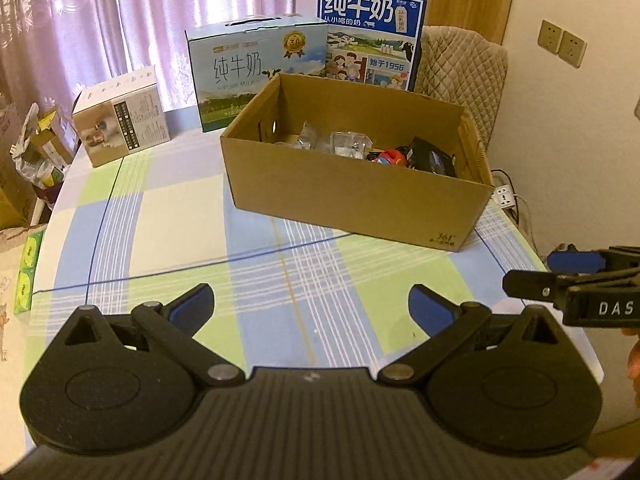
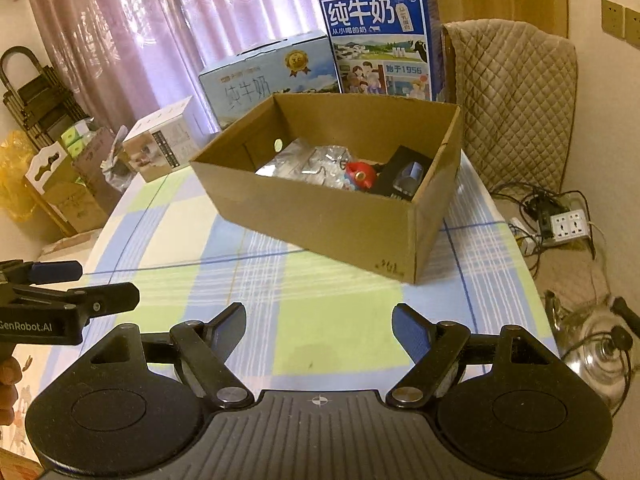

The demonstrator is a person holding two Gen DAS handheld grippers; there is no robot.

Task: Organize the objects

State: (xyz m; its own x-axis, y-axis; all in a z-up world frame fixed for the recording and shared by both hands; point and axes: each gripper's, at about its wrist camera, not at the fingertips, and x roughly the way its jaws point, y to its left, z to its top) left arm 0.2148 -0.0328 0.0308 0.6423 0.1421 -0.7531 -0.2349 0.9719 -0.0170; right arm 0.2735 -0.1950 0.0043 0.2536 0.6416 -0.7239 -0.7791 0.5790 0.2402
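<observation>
Cardboard box [image 1: 352, 200], hand-held grippers agape, empty

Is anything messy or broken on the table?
Nothing looks broken or spilled. The cardboard box sits at an angle to the tablecloth's checks, with a red toy and clear plastic packets jumbled inside. Both grippers hover empty, jaws open.

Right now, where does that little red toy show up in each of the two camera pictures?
Left wrist view: the red toy lies inside the open cardboard box, right of centre, between clear plastic packets and a black item.
Right wrist view: the red toy sits near the picture's centre, inside the same box.
Shared landmark: the tall blue milk carton standing behind the box.
</observation>
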